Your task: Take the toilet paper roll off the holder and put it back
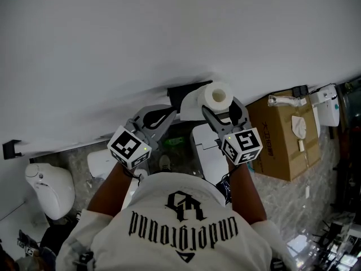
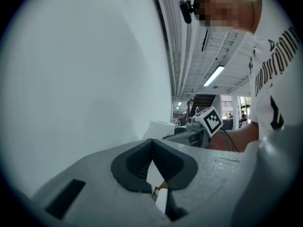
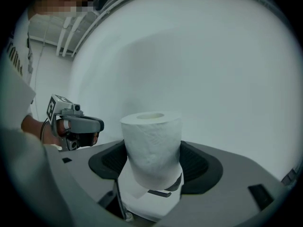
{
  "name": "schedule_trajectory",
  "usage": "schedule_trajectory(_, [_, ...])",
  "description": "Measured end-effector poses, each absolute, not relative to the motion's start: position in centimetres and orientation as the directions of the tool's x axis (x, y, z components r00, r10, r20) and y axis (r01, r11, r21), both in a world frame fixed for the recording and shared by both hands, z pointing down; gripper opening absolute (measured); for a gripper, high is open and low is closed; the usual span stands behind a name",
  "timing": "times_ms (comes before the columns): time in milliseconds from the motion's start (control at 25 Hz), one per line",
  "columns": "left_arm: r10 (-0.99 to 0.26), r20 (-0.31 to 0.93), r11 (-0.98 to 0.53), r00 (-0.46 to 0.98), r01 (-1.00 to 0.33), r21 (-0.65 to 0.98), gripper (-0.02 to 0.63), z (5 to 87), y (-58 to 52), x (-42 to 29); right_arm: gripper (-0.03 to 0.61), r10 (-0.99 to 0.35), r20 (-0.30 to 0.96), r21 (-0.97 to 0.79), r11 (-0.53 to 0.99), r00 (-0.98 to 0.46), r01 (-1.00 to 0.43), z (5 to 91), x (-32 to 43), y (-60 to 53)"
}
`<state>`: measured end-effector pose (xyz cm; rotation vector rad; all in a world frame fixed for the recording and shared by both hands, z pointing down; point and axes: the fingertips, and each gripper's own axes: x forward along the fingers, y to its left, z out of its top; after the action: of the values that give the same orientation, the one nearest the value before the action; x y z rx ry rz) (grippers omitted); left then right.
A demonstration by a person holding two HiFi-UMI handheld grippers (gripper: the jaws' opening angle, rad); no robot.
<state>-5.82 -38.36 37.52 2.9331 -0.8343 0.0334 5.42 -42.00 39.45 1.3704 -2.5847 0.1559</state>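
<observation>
The right gripper (image 3: 152, 150) was closed on the toilet paper roll (image 3: 152, 141), its dark pads pressing the roll's sides at 3 and 9 o'clock, with the open core facing up in the right gripper view. A loose sheet hung below the roll, and a dark curved piece showed just under it; what that piece was could not be told.

In the head view the roll (image 1: 218, 97) sat at about 2 o'clock from the middle, against the white wall (image 1: 169, 33), with the right gripper (image 1: 222, 108) reaching up to it from 6 o'clock. The black holder (image 1: 181, 89) was on the wall at 10 o'clock of the roll, just beside it; whether the roll was still on it could not be told.

The left gripper (image 2: 152, 144) had its jaws together with nothing between them. In the head view it (image 1: 171, 115) pointed toward the holder from 8 o'clock, apart from the roll.

A cardboard box (image 1: 285, 134) stood on the floor at 3 o'clock, and a white toilet (image 1: 49, 188) at 8 o'clock.
</observation>
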Motion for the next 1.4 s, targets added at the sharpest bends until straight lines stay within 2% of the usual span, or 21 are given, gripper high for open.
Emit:
schedule_trajectory(760, [-0.573,0.026,-0.819,0.819,-0.573,0.011,0.014,34.7,-28.5,1.2,0.322,-0.747,0.116,0.043,0.662,-0.654,-0.748,34.6,10.2,-31.8])
schedule_trajectory(1400, [-0.672,0.028,-0.740,0.740,-0.672,-0.005,0.014,34.6,-18.3,5.6,0.322,-0.693,0.097,0.019,0.719,-0.715,-0.695,35.2,15.7,-23.1])
